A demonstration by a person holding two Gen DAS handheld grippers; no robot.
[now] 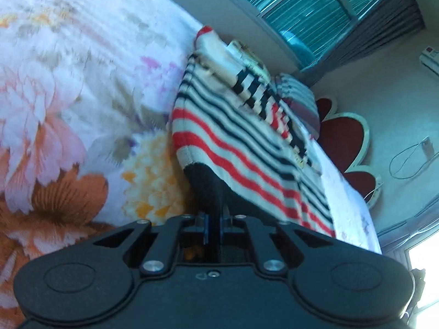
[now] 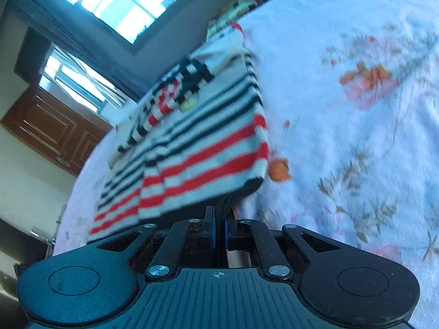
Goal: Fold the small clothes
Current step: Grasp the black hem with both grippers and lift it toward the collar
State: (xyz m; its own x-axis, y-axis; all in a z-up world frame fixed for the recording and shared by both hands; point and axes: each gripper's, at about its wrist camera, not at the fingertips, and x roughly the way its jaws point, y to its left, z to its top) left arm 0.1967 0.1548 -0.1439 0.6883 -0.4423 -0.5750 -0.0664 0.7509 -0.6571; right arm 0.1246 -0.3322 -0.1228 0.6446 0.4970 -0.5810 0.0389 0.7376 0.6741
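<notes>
A small knitted sweater (image 1: 241, 137) with red, black and cream stripes and a dark hem lies on a floral bedsheet (image 1: 68, 96). My left gripper (image 1: 216, 213) is shut on the dark hem at one bottom corner. In the right wrist view the same sweater (image 2: 197, 142) stretches away from me, and my right gripper (image 2: 219, 219) is shut on the dark hem at the other bottom corner. Both views are tilted and blurred. The hem is lifted off the sheet at both corners.
The bed (image 2: 356, 109) spreads wide under the sweater. A striped pillow (image 1: 299, 96) and a red flower-shaped headboard (image 1: 348, 137) lie beyond it. Windows (image 2: 118, 0) and a wooden door (image 2: 52, 128) are behind.
</notes>
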